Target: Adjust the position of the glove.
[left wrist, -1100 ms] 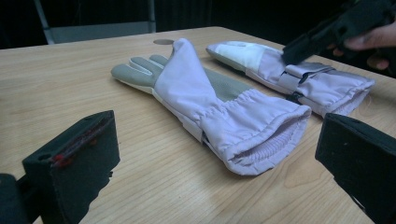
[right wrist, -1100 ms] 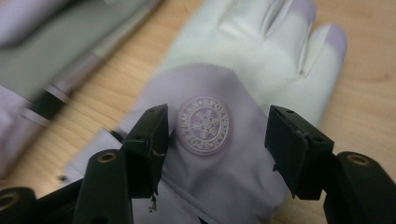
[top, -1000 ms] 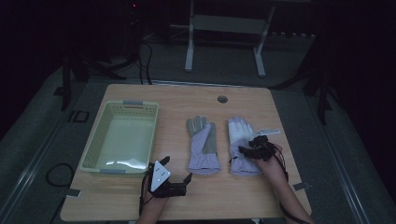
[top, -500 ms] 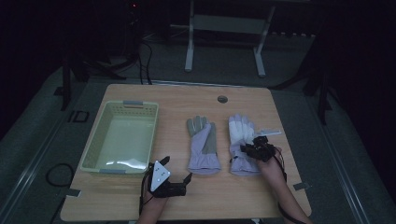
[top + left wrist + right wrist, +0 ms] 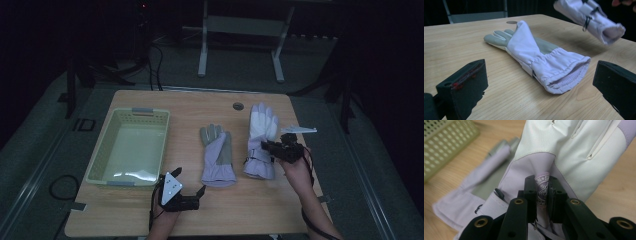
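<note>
Right claw (image 5: 541,195) is clenching a pinched fold of the white glove (image 5: 574,152); the purple fabric is bunching up between the jaws. In the left gripper view that glove's cuff end (image 5: 596,20) is hanging clear of the bench (image 5: 456,40), so I am judging it lifted, at least at the cuff. In the high view the right claw (image 5: 265,146) is sitting over the glove's lower half, on the right part of the bench.

Left claw (image 5: 539,92) is resting released, jaws wide apart and gripping nothing, facing the cuff of the grey-palmed glove (image 5: 536,55), which is lying flat just ahead of it. In the high view this left claw (image 5: 201,190) is sitting near the front edge, below the basket (image 5: 105,150).

The basket is standing bare at the left. My reading: if the gloves are bound for it, the work is only starting — one glove gripped, neither delivered, the second untouched.
</note>
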`<state>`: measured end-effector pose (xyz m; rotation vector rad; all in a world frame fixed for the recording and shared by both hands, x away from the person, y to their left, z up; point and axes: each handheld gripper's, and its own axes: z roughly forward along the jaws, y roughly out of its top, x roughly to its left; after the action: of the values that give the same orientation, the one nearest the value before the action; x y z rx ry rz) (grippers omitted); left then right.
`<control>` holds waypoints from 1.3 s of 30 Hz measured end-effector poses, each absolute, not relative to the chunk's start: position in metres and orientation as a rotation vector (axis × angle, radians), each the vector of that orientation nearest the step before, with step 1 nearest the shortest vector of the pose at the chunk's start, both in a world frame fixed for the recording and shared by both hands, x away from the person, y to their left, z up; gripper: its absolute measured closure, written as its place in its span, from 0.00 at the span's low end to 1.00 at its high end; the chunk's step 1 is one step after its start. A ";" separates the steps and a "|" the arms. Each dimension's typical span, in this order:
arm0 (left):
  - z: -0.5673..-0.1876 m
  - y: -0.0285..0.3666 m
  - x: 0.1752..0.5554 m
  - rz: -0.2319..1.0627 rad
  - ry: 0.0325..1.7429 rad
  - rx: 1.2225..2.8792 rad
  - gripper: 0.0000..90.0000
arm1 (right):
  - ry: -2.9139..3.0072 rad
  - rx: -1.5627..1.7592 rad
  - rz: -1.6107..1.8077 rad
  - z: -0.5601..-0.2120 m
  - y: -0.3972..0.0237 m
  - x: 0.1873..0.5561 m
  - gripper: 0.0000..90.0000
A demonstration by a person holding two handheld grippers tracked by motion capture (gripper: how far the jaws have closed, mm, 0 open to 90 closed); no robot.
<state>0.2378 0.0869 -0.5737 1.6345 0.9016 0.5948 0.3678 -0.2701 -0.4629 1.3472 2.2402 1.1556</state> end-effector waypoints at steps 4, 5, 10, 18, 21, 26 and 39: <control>-0.574 0.087 0.238 0.597 0.900 1.636 0.00 | 2.248 1.325 1.181 -0.444 -0.253 0.365 0.88; -0.574 0.087 0.238 0.597 0.899 1.636 0.00 | 2.241 1.321 1.189 -0.439 -0.248 0.364 0.88; -0.574 0.087 0.238 0.598 0.897 1.635 0.00 | 2.229 1.310 1.200 -0.417 -0.218 0.357 0.89; -0.574 0.087 0.237 0.594 0.893 1.640 0.00 | 2.291 1.277 1.154 -0.414 -0.171 0.350 0.89; -0.574 0.087 0.237 0.590 0.890 1.643 0.00 | 2.319 1.266 1.111 -0.423 -0.155 0.350 0.89; -0.574 0.088 0.237 0.583 0.894 1.639 0.00 | 2.372 1.314 1.007 -0.449 -0.136 0.360 0.89; -0.574 0.087 0.237 0.584 0.891 1.640 0.00 | 2.452 1.354 0.859 -0.493 -0.118 0.383 0.87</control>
<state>0.2372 0.0875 -0.5737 1.6400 0.8913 0.5837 0.3826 -0.1182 -0.4926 1.3537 2.4518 0.8589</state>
